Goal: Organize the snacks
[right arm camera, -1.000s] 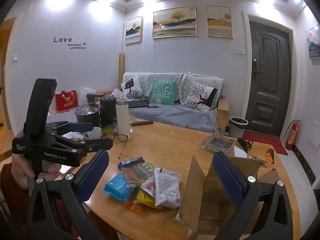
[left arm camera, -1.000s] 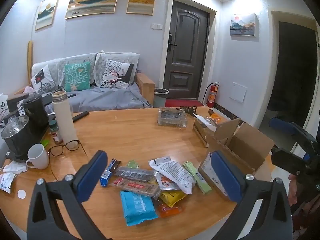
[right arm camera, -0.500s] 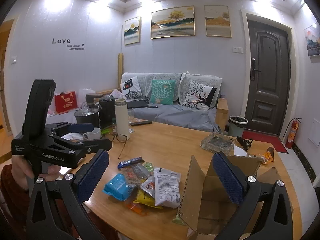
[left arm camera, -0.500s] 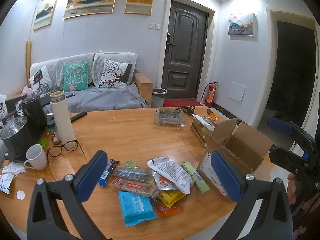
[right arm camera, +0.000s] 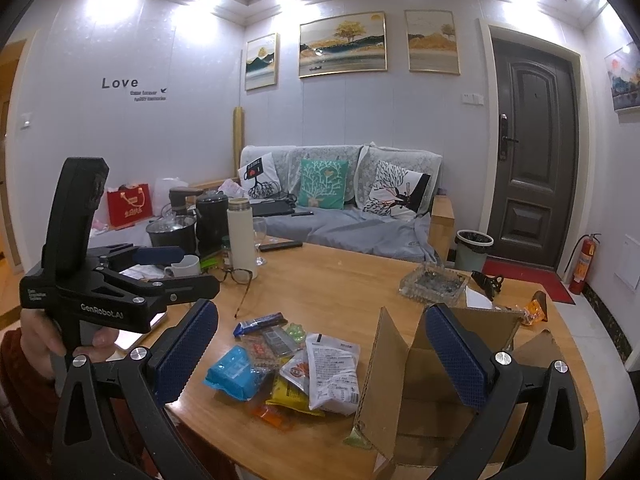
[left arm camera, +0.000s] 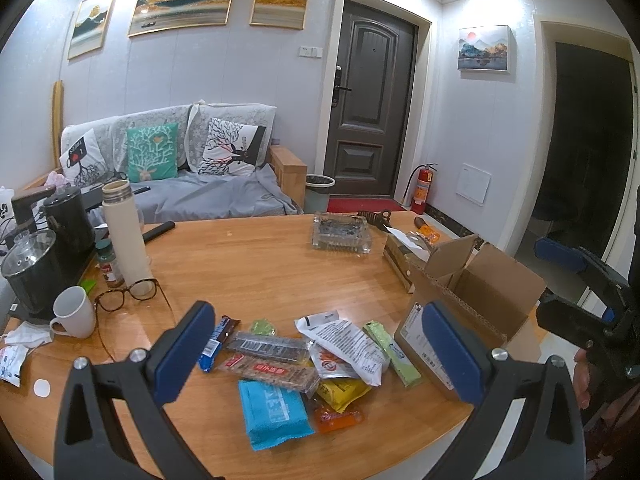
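Note:
A pile of snack packets lies near the front edge of the round wooden table: a blue packet, a white packet, a long clear bar, a green stick and a yellow packet. An open cardboard box stands right of the pile. My left gripper is open and empty above the pile. My right gripper is open and empty, above the white packet and the box. Each gripper shows in the other's view.
At the table's left stand a white mug, glasses, a cream flask and black kettles. A glass ashtray sits at the back. A sofa and a door lie beyond.
Both grippers have shifted only slightly; the views have drifted a little. Nothing on the table has moved.

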